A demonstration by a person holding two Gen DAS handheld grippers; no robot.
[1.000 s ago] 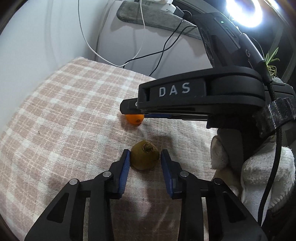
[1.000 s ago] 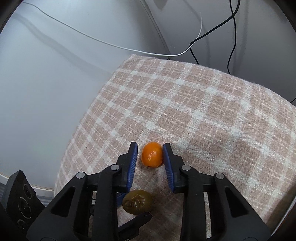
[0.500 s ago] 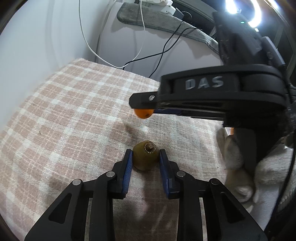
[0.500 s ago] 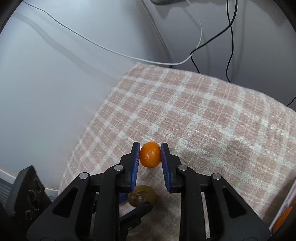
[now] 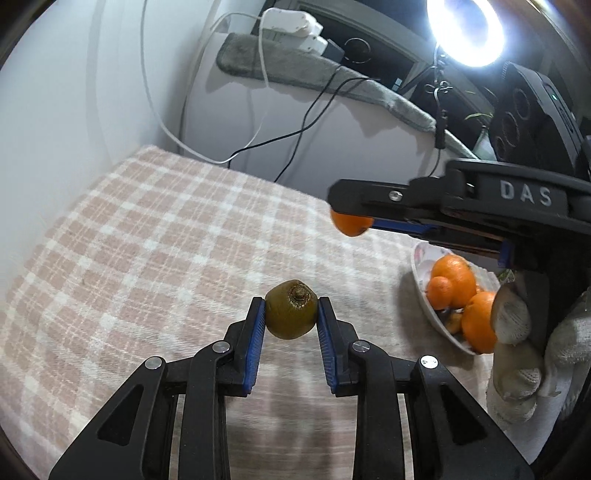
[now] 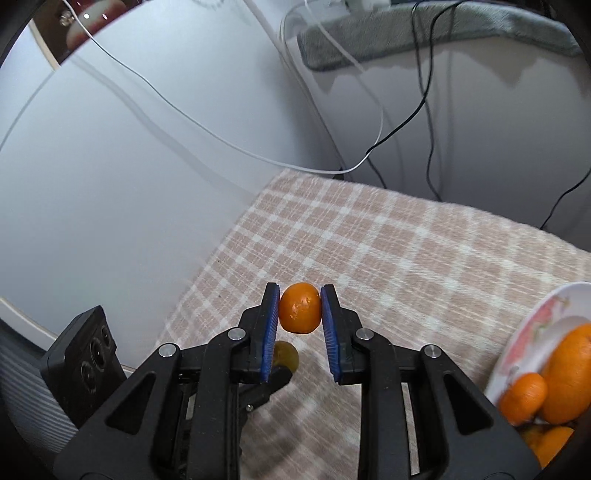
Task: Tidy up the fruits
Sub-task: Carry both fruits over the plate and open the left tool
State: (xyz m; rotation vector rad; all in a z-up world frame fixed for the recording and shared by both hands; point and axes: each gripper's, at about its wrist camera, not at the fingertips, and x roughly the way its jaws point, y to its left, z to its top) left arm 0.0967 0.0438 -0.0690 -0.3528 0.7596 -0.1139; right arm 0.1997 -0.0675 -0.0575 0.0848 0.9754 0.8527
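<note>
A glaring white ring lamp [image 5: 466, 31] blew out above the pink checked cloth [image 5: 166, 236]; the cloth nearest both cameras smeared with motion blur, edges bowed and darkened.

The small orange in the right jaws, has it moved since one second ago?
Yes. The small orange, then resting on the checked cloth, is now lifted above it, toward the plate.
</note>
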